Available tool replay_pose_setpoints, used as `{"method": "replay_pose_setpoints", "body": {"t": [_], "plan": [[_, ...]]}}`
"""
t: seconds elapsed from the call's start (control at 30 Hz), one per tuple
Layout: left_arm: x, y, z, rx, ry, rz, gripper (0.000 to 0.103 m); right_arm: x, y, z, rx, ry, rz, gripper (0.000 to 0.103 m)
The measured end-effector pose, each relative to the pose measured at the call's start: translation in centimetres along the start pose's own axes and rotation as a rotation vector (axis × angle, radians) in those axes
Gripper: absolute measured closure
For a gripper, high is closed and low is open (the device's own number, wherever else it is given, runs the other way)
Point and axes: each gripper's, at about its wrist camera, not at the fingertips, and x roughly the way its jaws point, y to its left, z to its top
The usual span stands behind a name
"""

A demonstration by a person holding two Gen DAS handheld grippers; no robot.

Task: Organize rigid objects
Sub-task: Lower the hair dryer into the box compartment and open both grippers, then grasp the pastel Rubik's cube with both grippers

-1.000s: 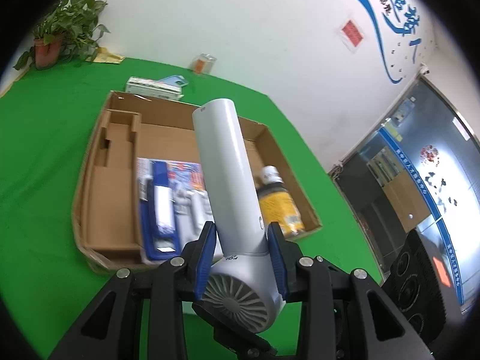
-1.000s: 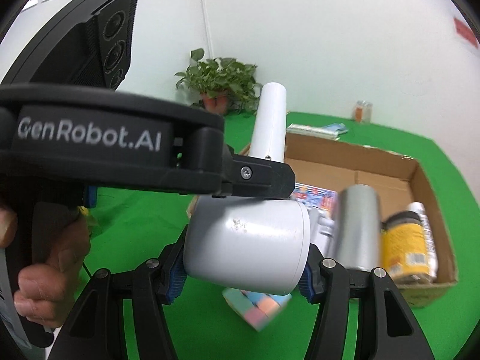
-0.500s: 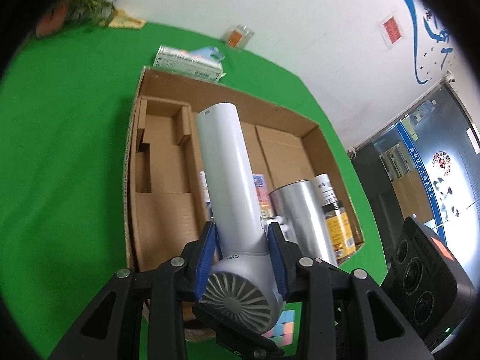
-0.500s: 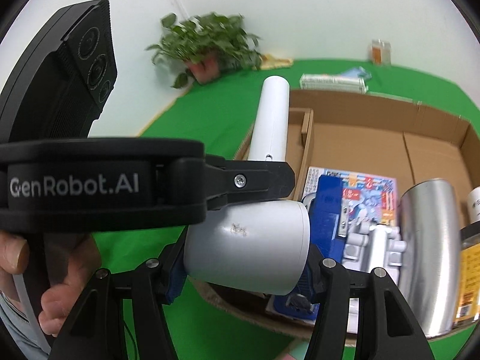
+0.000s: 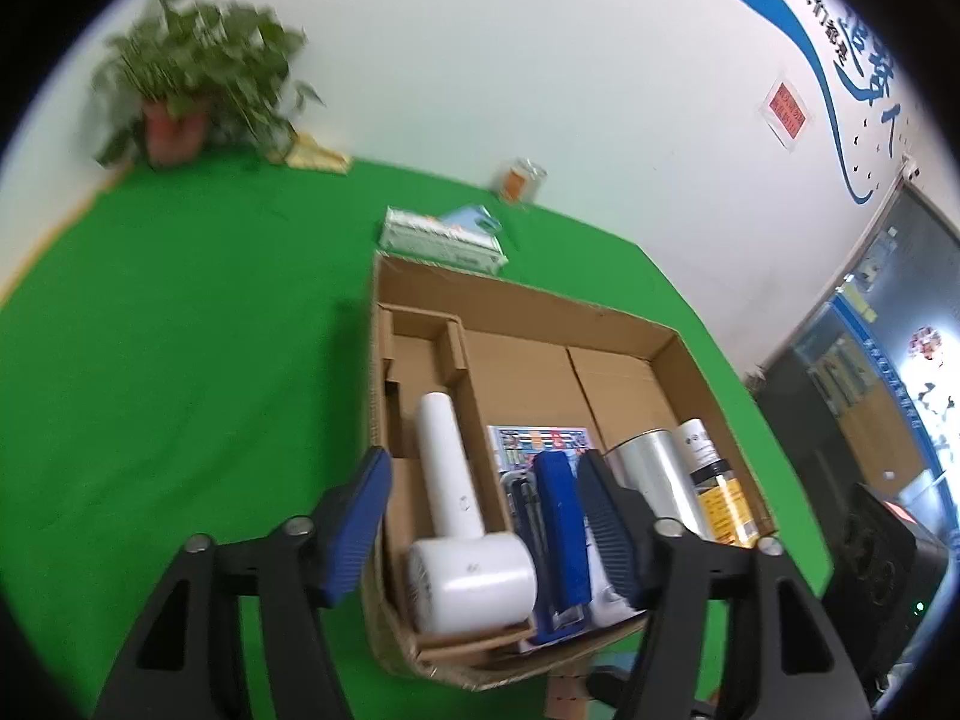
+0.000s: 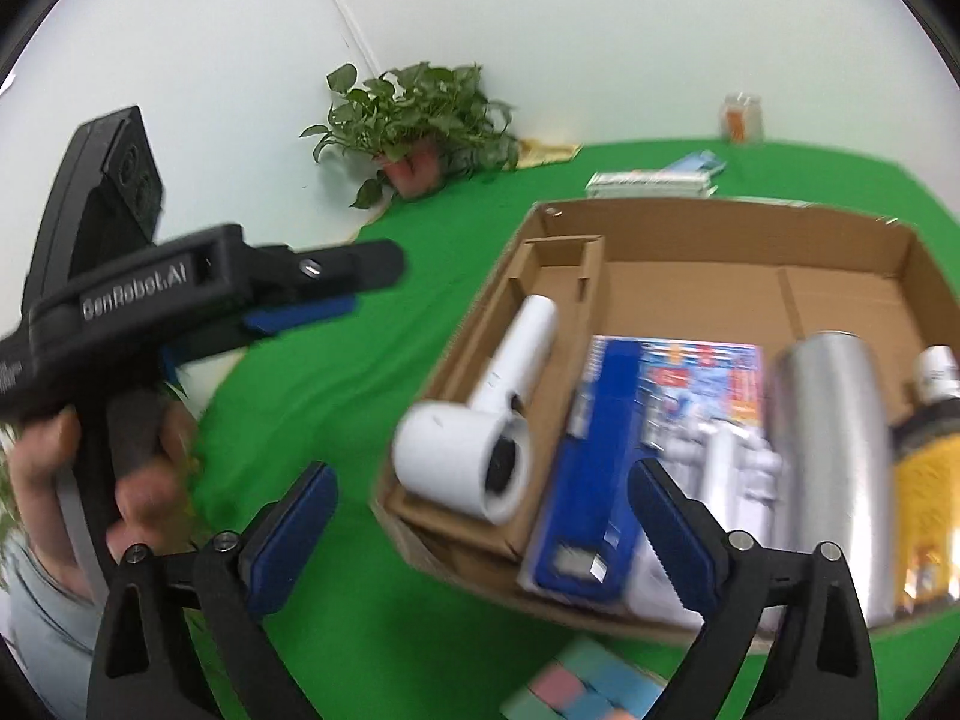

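Observation:
A white hair dryer (image 5: 462, 546) lies in the left compartment of the open cardboard box (image 5: 528, 312); it also shows in the right wrist view (image 6: 480, 438). Beside it lie a blue stapler (image 5: 561, 540), a silver can (image 6: 822, 468) and a yellow-labelled bottle (image 6: 927, 480). My left gripper (image 5: 486, 522) is open and empty above the near end of the box. My right gripper (image 6: 486, 528) is open and empty, just in front of the box. The left gripper (image 6: 312, 294) shows from the side in the right wrist view.
A pastel cube puzzle (image 6: 594, 684) lies on the green table (image 5: 180, 360) in front of the box. A flat packet (image 5: 444, 237), a small jar (image 5: 519, 180) and a potted plant (image 5: 186, 96) stand at the back by the wall.
Both grippers held the hair dryer over the box. They have let go, opened and drawn back; the dryer now rests in the box's left compartment.

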Motion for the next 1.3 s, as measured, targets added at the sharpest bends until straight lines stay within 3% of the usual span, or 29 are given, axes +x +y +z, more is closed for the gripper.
{"method": "replay_pose_setpoints", "body": {"t": [0.13, 0.2, 0.4, 0.73, 0.77, 0.83, 0.9, 1.03, 1.17, 1.3], "plan": [[-2.8, -1.3, -3.5, 0.027, -0.132, 0.06, 0.027, -2.5, 0.2, -3.3, -0.075, -0.021, -0.071, 0.001], [-3.0, -2.0, -4.7, 0.03, -0.138, 0.078, 0.02, -2.8, 0.1, -4.3, -0.11, -0.013, -0.095, 0.001], [-2.5, -2.9, -8.2, -0.029, -0.057, 0.01, 0.02, -5.2, -0.8, -7.0, -0.149, -0.009, -0.062, 0.001], [4.8, -2.4, -12.4, -0.156, 0.238, -0.133, 0.024, -6.4, -2.7, -13.5, -0.149, 0.119, 0.015, 0.001], [5.3, -2.8, -12.5, -0.148, 0.257, -0.145, 0.025, -6.4, -3.0, -14.0, -0.138, 0.128, 0.02, 0.002], [6.8, -3.7, -12.9, -0.127, 0.308, -0.17, 0.041, -6.7, -3.9, -14.9, -0.11, 0.138, 0.019, 0.002], [8.1, -4.4, -13.5, -0.15, 0.351, -0.229, 0.051, -7.1, -4.8, -15.3, -0.097, 0.144, 0.004, 0.007], [8.6, -5.8, -13.8, -0.138, 0.365, -0.259, 0.055, -7.8, -6.6, -15.9, -0.088, 0.156, -0.035, 0.029], [8.7, -7.8, -15.4, -0.149, 0.406, -0.307, 0.057, -8.5, -8.2, -16.5, -0.095, 0.164, -0.041, 0.039], [8.4, -10.2, -17.2, -0.145, 0.447, -0.323, 0.057, -8.7, -8.7, -16.9, -0.114, 0.227, -0.032, 0.047]]}}
